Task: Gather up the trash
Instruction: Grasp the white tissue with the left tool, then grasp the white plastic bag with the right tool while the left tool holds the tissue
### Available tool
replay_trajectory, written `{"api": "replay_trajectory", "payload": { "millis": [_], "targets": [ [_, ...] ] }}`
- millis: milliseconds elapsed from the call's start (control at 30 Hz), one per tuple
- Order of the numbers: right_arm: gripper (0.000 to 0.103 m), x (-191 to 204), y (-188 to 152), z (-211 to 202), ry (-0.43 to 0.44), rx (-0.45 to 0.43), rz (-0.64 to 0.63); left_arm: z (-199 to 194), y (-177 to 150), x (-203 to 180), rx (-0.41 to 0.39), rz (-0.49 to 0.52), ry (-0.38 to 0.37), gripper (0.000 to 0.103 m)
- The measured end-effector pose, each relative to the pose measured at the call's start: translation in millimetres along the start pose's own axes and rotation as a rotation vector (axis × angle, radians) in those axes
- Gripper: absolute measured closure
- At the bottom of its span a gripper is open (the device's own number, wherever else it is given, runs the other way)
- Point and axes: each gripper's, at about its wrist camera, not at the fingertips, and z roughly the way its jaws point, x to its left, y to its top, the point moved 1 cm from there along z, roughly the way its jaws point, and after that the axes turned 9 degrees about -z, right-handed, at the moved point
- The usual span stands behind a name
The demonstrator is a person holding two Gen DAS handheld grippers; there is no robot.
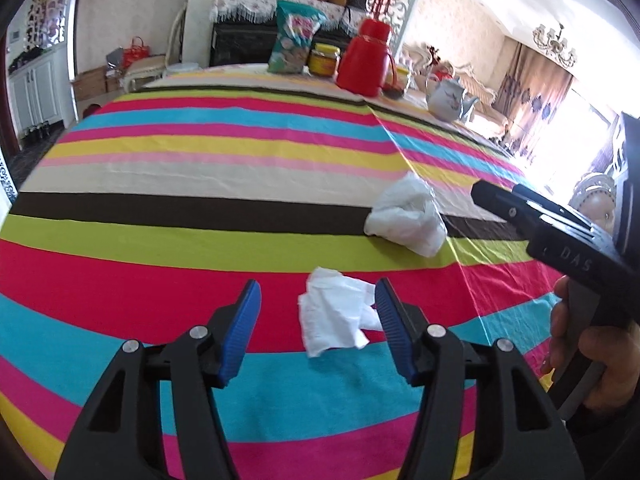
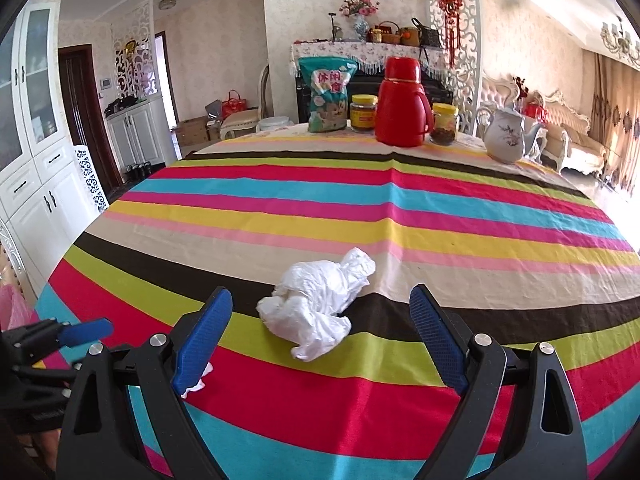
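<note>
Now left tool (image 1: 318,312) half-wide, straddles crumpled tissue (image 1: 334,316), nearer its right pad; right tool (image 2: 320,328) wide, plastic wad (image 2: 316,308) dead ahead, near worktop's front edge.

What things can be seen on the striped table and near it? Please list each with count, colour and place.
tissue: one, white, crumpled, between the left jaws
plastic bag: one, white, crumpled, ahead of the right jaws
snack bag: one, teal, far edge
jars: two, yellow lids, beside the flask
flask: one, red, far edge
teapot: one, white, far right
tablecloth: one, multicoloured stripes
left gripper: black, blue pads, open
right gripper: same colours, open wide
</note>
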Motion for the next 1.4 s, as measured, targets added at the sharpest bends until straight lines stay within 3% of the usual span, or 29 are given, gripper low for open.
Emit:
{"api": "replay_trajectory", "payload": {
  "millis": [233,367,567,667,1400],
  "targets": [
    [0.018,-10.4,-4.9,9.4,-0.013,0.026,0.02,28.8,-3.4,-6.7,0.066,0.024,0.018,0.049],
    [0.018,-12.3,-8.0,14.7,-0.019,0.041,0.021,42.1,-6.8,-7.9,0.103,0.035,0.032,0.057],
    [0.018,-10.1,-12.7,22.4,-0.024,0.064,0.01,47.8,-8.8,-7.2,0.127,0.057,0.041,0.082],
    [0.018,-4.8,-15.2,26.4,-0.026,0.075,-0.007,44.0,-8.0,-4.7,0.122,0.06,0.033,0.088],
    [0.018,26.7,-5.0,75.2,-0.028,0.153,-0.068,-9.3,9.6,22.5,0.016,0.009,0.025,0.089]
  ]
}}
